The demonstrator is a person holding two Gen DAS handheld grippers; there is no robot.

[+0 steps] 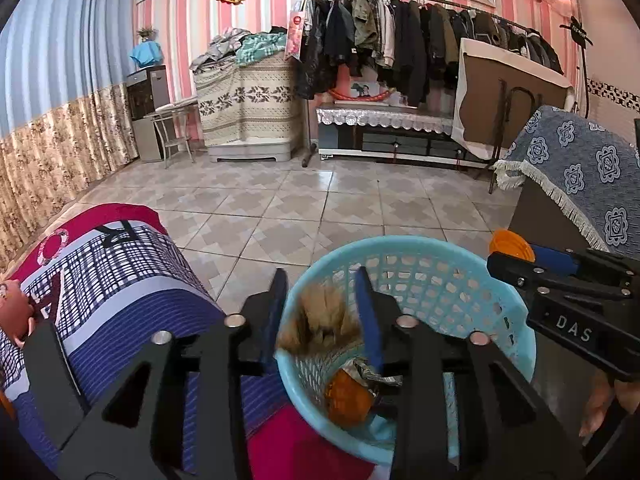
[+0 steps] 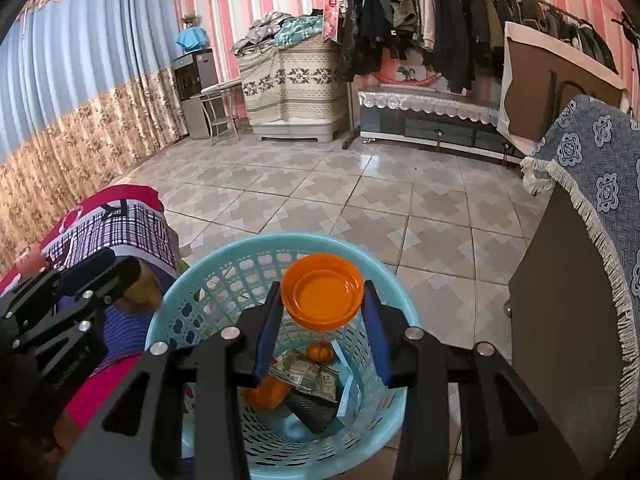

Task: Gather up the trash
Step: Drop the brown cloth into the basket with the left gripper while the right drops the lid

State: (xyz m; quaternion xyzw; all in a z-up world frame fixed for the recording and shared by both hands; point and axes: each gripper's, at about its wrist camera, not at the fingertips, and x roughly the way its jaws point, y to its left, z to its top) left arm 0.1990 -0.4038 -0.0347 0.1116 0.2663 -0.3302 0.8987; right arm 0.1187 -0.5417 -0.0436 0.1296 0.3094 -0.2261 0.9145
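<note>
A light blue plastic basket (image 1: 440, 280) (image 2: 224, 280) stands on the floor beside the bed. It holds orange peel (image 2: 320, 352), a crumpled wrapper (image 2: 308, 374) and a black piece (image 2: 312, 412). My left gripper (image 1: 320, 284) (image 2: 120, 276) hangs over the basket's left rim. A brown, blurred scrap (image 1: 320, 316) lies between its fingers and looks loose; the jaws stand apart. My right gripper (image 2: 322, 290) (image 1: 516, 260) is shut on a round orange lid (image 2: 322, 298) (image 1: 512, 244), held above the basket's middle.
A bed with a red, white and blue blanket (image 1: 120, 280) and a doll (image 1: 12, 304) lies to the left. A dark cabinet under a blue cloth (image 2: 580, 280) stands right of the basket. Tiled floor (image 1: 300, 208) stretches to a clothes rack (image 1: 400, 40).
</note>
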